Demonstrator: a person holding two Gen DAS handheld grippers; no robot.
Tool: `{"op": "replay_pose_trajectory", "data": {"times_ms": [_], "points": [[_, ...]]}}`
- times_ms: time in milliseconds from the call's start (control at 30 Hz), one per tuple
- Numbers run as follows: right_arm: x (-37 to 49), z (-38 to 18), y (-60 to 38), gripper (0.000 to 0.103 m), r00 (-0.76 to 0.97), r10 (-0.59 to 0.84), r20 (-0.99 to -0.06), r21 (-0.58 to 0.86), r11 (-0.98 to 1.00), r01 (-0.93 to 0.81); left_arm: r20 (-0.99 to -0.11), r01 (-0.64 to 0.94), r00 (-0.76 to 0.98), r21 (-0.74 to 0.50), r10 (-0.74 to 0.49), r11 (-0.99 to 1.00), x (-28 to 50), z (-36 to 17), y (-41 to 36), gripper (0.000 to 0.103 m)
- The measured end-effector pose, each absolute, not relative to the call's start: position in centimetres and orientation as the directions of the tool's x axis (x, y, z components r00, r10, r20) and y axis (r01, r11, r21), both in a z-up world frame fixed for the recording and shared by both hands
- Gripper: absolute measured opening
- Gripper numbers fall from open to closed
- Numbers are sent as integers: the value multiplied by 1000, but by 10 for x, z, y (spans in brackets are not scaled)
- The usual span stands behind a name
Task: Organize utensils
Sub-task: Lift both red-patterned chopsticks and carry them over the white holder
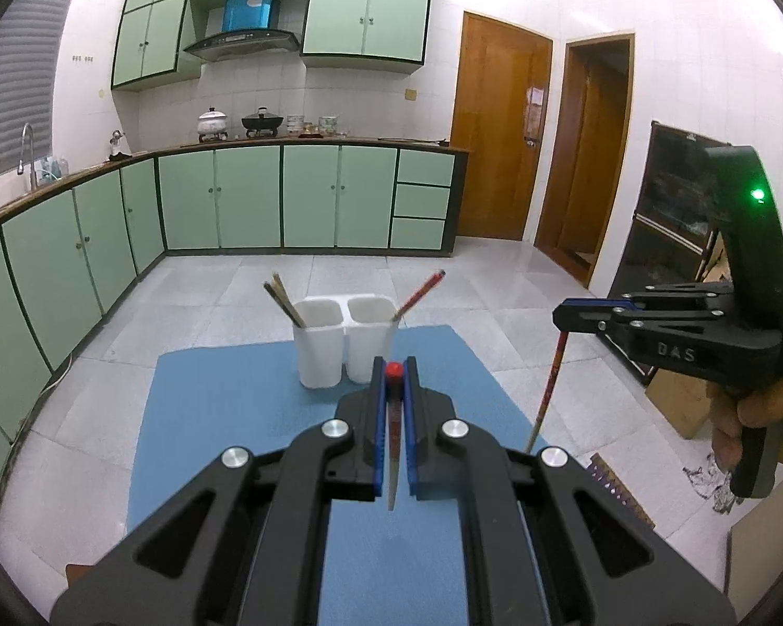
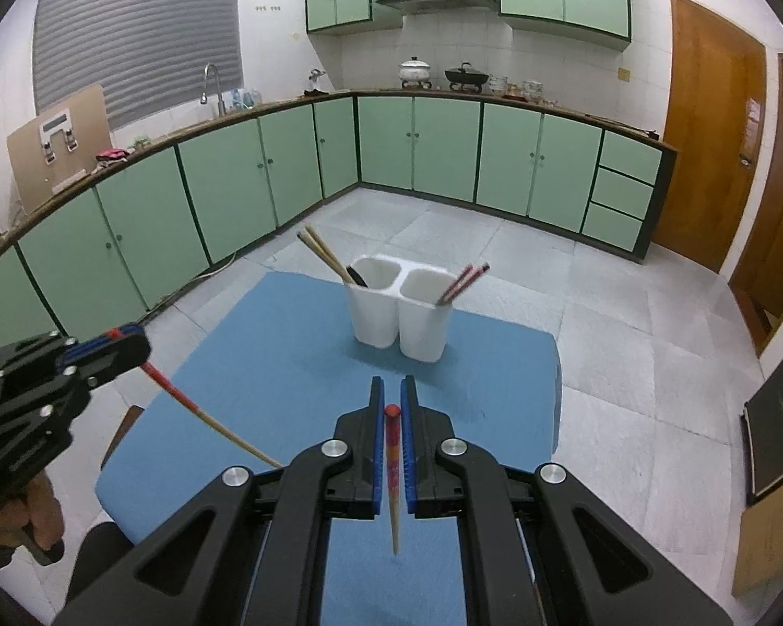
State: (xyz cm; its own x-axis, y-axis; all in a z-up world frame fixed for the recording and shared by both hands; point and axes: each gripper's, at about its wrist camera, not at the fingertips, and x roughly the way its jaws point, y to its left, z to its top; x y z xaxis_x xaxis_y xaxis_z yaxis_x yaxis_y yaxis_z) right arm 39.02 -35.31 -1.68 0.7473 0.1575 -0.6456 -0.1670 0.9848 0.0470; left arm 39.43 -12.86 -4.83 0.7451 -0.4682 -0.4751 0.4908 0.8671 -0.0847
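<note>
The left gripper (image 1: 393, 371) is clamped on a red chopstick (image 1: 393, 448), its red cap up between the blue pads and its pale tip hanging down toward the blue mat (image 1: 224, 407). The right gripper (image 2: 393, 394) pinches a second chopstick (image 2: 393, 474) the same way, tip down. Ahead of both tongs, on the mat, stands a white two-cup holder (image 2: 399, 313): brown chopsticks (image 2: 321, 250) lean from its left cup, red ones (image 2: 462, 281) from its right.
</note>
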Motion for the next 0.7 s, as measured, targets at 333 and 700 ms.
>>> {"op": "replay_pose_trajectory", "data": {"times_ms": [333,700], "points": [[444,39,-346,6,777,158,-610,51,986,-161,-463,463,762,-98,-452,881,458,-3,-136,5],[527,91,-337,6,832,121,-542,28,992,-125,-384,405,837,-43,-389,913,541,43,-160,5]]}}
